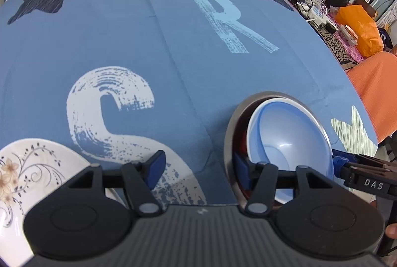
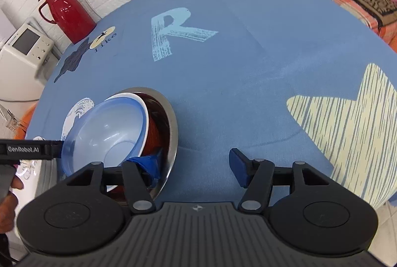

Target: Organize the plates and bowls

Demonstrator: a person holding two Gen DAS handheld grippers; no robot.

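Stack: I see a blue bowl (image 1: 290,140) tilted inside a white bowl (image 1: 253,118), over a red bowl (image 1: 242,135), all nested in a steel bowl (image 1: 229,133), lower right of the left view and lower left of the right view.
Plate: a floral plate (image 1: 27,167) lies on the cloth (image 1: 148,43), lower left corner of the left view, well apart from the stack.
Left claw (image 1: 201,165): spread wide. Its right pad sits at the steel bowl's near rim; I cannot tell whether it touches. Nothing is pinched.
Right claw (image 2: 196,165): spread wide. Its left pad (image 2: 151,165) reaches inside the steel bowl, against or just beside the red bowl. Nothing is pinched.
Step, as I judge it: nesting is close to done; the blue bowl is not yet level.
Risk 1: the blue bowl leans and may slide or tip out if either pad nudges the rim.
Risk 2: closing the right claw now may clamp only the steel wall and drag the whole stack across the cloth.
Risk 3: both claws crowd one stack; the tools may collide.
Left view only: the plate, and the orange bag (image 1: 359,28) at upper right.
Right view only: the red flask (image 2: 67,14) in full and a white appliance (image 2: 22,48) at upper left, plus the red bowl's outer wall.
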